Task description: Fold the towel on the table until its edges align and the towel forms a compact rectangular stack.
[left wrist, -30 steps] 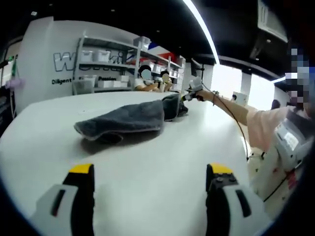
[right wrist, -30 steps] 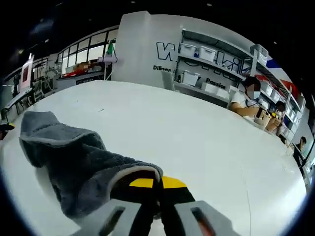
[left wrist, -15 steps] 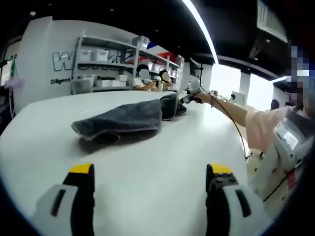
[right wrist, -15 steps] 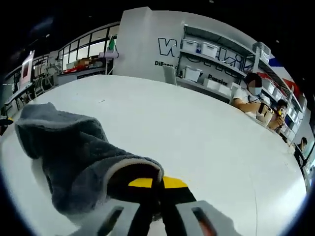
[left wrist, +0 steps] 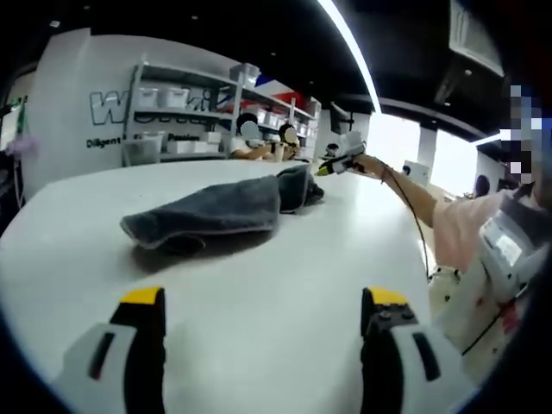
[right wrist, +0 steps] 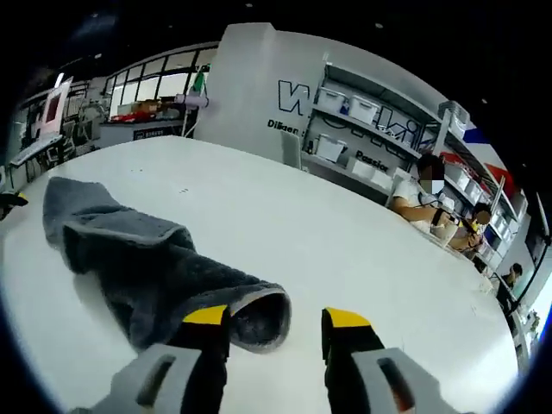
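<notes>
Big white table with storage shelves sitting behind it. The grey towel is lying rumpled on the tabletop, its rolled end right by the right gripper, which is gaping wide with nothing in it. The left gripper is hanging spread apart too, well back from the towel.

- Left gripper: two black jaws, each capped at the tip with a yellow pad; pale grey housings at the base, each with a dark oblong slot.
- Right gripper: same build, black jaws with yellow tip pads and grey housings with dark slots; a reddish mark shows in the slot of one housing.
- Right gripper seen from the left gripper view: pale body with a small yellow tip.
- Cable: thin, dark, trailing along the outstretched arm.
- Sleeve: short, pale pink.
- Torso: light garment with small dark specks; a grey device with a white label is strapped on the chest.
</notes>
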Tool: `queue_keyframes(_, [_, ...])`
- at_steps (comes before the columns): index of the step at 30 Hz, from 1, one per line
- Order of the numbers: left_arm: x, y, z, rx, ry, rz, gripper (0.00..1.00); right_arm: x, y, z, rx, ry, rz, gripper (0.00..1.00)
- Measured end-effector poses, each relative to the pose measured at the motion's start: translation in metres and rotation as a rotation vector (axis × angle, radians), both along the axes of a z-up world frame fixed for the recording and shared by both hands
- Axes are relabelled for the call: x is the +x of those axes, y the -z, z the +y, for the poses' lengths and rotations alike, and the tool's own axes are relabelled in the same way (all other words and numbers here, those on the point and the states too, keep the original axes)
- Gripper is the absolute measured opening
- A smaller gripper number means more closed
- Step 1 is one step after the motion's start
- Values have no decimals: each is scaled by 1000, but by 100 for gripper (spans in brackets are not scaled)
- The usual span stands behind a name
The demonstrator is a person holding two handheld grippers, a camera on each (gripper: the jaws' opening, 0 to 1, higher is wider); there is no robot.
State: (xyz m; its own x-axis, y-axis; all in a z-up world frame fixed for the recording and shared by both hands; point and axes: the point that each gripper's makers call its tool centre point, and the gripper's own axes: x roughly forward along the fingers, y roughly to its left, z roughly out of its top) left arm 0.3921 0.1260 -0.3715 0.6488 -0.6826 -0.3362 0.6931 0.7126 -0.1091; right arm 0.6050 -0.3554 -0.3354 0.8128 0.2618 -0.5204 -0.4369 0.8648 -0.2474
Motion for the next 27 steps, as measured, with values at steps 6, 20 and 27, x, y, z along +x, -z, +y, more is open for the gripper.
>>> queue_keyframes(6, [0,1,-1,4,2,5,99,-38,-4,19,-16,-88,-18,61])
queue_keyframes(20, [-4,-2,-8,17,13,4,99,-118,8,57,10,-253,16,80])
queue_keyframes(27, [-7,-4,-13,18,22,2,99,-138,14,61,47,-242,20,93])
